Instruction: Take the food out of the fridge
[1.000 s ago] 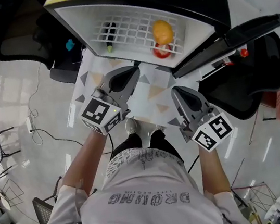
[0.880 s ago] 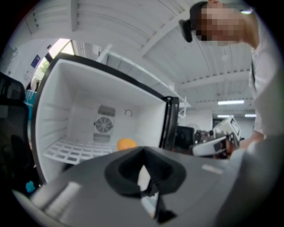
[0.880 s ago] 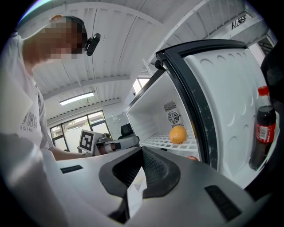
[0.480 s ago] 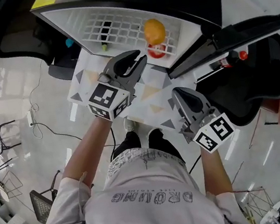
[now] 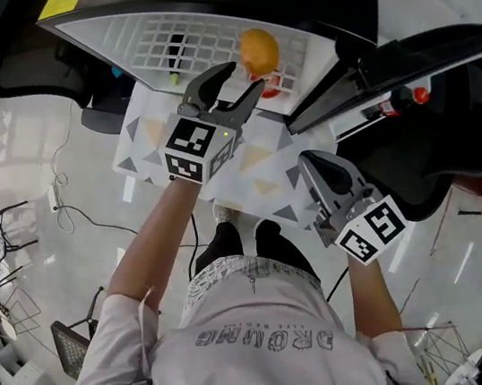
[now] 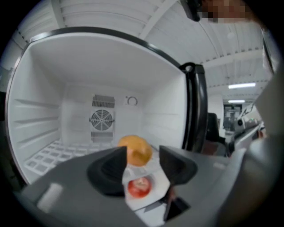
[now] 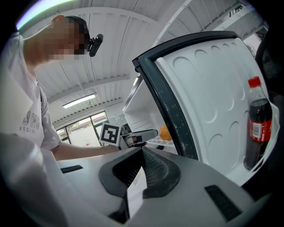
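Observation:
The fridge (image 5: 194, 13) stands open, with a white wire shelf (image 5: 154, 42) inside. On the shelf lies an orange (image 5: 257, 48) (image 6: 135, 150) with a red tomato (image 5: 272, 90) (image 6: 139, 187) just in front of it. My left gripper (image 5: 226, 88) (image 6: 143, 162) is at the shelf's front edge. Its jaws are opening, the tomato and orange show in the gap ahead, and nothing is pressed between the pads. My right gripper (image 5: 327, 173) (image 7: 143, 153) hangs back near the door, shut and empty. The orange (image 7: 164, 132) also shows past the door edge in the right gripper view.
The fridge door (image 5: 418, 50) (image 7: 208, 88) swings open to the right and holds a cola bottle (image 7: 256, 128) (image 5: 408, 99). A dark item with a green tip (image 5: 175, 61) lies at the shelf's left. A patterned cloth (image 5: 259, 161) covers the table below. Black chairs (image 5: 450, 136) flank it.
My left gripper has moved forward to the fridge shelf and its jaws have gone from shut to open. The right gripper has barely shifted.

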`<state>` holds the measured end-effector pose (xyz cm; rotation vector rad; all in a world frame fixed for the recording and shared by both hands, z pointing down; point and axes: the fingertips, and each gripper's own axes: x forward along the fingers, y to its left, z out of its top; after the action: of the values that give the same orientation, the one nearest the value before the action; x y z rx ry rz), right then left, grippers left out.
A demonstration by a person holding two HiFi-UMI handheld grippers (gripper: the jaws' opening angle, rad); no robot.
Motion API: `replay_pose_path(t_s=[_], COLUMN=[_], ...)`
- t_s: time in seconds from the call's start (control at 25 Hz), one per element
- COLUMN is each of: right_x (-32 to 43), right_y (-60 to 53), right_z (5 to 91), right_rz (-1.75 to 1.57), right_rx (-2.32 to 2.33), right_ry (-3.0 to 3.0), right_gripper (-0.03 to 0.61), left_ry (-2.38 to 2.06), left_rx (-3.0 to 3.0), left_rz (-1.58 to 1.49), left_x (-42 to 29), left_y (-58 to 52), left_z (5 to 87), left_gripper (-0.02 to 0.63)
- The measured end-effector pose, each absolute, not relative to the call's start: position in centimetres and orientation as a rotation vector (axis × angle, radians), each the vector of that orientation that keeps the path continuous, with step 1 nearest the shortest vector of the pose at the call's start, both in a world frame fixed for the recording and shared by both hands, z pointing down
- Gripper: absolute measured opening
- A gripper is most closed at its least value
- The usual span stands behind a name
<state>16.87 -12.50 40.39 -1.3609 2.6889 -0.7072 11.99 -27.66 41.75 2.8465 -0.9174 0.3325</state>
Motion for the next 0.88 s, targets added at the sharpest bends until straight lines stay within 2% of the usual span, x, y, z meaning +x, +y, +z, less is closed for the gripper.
replay_pose_path(t_s=[0.28, 0.52, 0.88], right_x=[17.1, 17.3, 17.9], right_y=[-12.8, -12.7, -12.2], right_z=[40.5, 40.8, 41.7], right_rz=[-0.705, -0.714, -0.742], right_rx=[-1.346, -1.345, -1.351], right_ry=[2.688, 2.687, 2.69], right_gripper=[0.002, 0.002, 0.002], left_ry=[-0.972, -1.016, -1.09], left_rx=[2.812, 2.789, 2.74], left_rz=[0.394, 0.457, 0.501], left_x=[13.5, 14.7, 15.1], left_y=[-29.3, -30.2, -31.4], left_z=[42.8, 43.3, 43.9], left_gripper=[0.308, 0.331, 0.331])
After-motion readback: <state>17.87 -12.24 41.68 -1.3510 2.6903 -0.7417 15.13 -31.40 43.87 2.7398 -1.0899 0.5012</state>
